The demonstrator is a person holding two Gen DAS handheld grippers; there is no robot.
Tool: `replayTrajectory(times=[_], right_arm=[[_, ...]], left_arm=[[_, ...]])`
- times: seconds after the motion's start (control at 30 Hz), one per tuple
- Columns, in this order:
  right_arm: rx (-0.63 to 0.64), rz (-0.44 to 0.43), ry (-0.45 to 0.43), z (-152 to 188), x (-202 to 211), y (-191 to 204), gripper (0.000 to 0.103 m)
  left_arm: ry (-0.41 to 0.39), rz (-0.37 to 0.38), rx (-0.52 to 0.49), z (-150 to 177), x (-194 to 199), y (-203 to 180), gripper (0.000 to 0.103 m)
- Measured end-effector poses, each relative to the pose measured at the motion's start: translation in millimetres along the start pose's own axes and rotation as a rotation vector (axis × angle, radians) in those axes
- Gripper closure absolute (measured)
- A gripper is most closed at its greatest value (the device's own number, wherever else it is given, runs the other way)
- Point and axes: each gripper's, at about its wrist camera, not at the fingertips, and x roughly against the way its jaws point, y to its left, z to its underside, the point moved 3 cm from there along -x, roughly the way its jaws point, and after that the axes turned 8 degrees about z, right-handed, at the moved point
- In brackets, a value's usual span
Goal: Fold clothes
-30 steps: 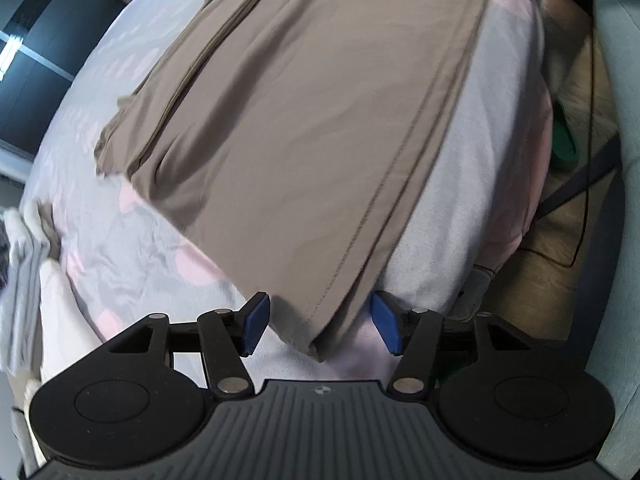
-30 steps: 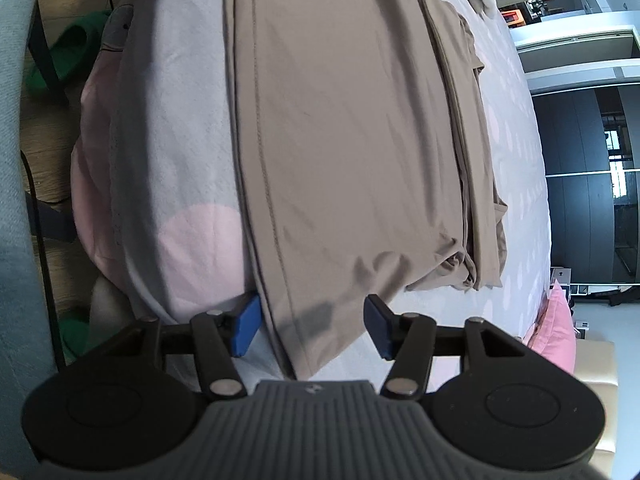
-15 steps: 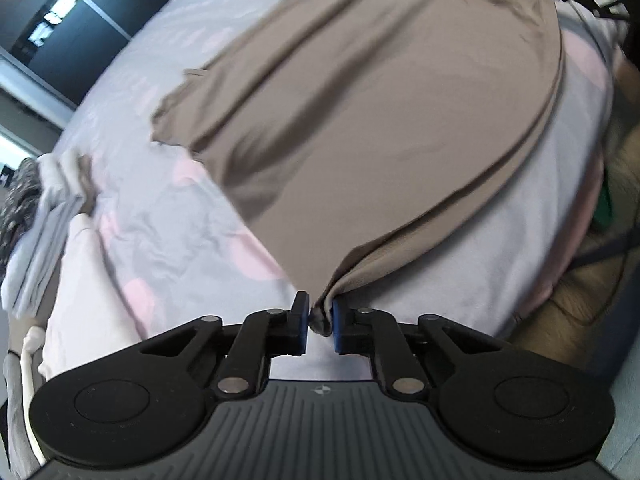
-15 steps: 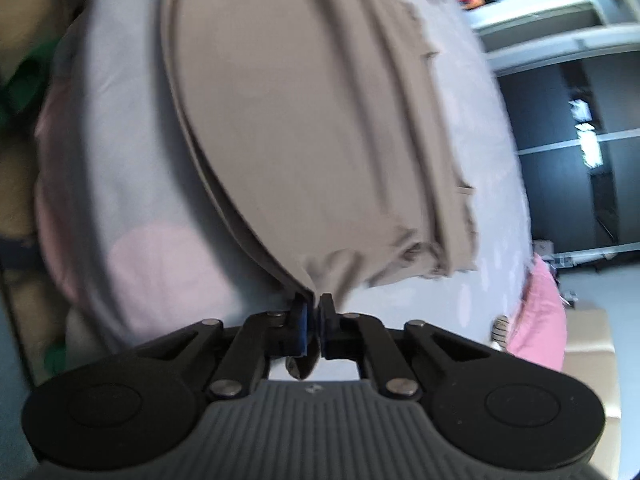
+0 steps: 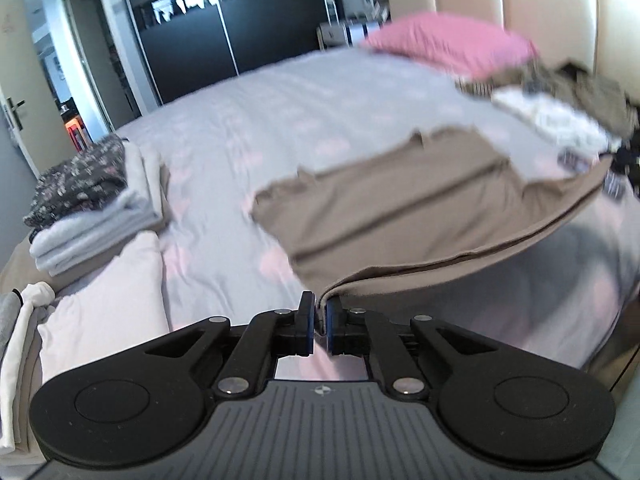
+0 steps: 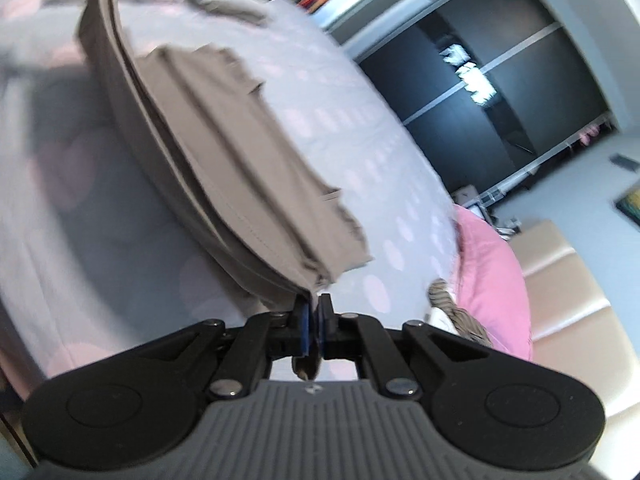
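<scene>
A brown garment (image 5: 400, 208) lies partly folded on the bed, its near hem lifted off the sheet. My left gripper (image 5: 318, 312) is shut on one near corner of the hem. My right gripper (image 6: 313, 312) is shut on the other near corner; the brown garment (image 6: 240, 168) stretches away from it up and to the left. The lifted edge hangs in a curve between the two grippers and casts a shadow on the sheet below.
The bed has a grey sheet with pink spots (image 5: 248, 140). A stack of folded clothes (image 5: 92, 208) and a white folded piece (image 5: 108, 292) lie at the left. A pink pillow (image 5: 452, 48) and a pile of unfolded clothes (image 5: 560, 100) lie by the headboard. Dark wardrobe doors (image 6: 500, 100) stand beyond.
Both grippers have shut on the near corners of the brown garment and lifted its hem off the bed. Both views have tilted up toward the far side of the room.
</scene>
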Motion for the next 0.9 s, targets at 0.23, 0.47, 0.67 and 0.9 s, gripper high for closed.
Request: replayTrajectory(times=[0.23,0.47,0.67,0.9], right_arm=[[-0.004,0.044,-0.013,-4.0,51.6,-22.1,0.098],[0.027,-0.027,0.043,4.8,85.3,-24.5,0.098],[0.011,-0.043,0.053,4.2,80.0,-29.1,0.098],[0.017,-0.006,0.027,-10.1,47.5,-47.6,0.098]], left_arm=[[-0.030,0.046,0.034,-4.2,38.2,-3.2,0.100],[0.034,0.090,0.064,9.5,53.8,-12.2,0.100],[0.071,0.076,0.039,7.0,42.0,-13.4,0.100],[0.061,0.068,-0.017,-25.9,31.9,-1.1,0.100]])
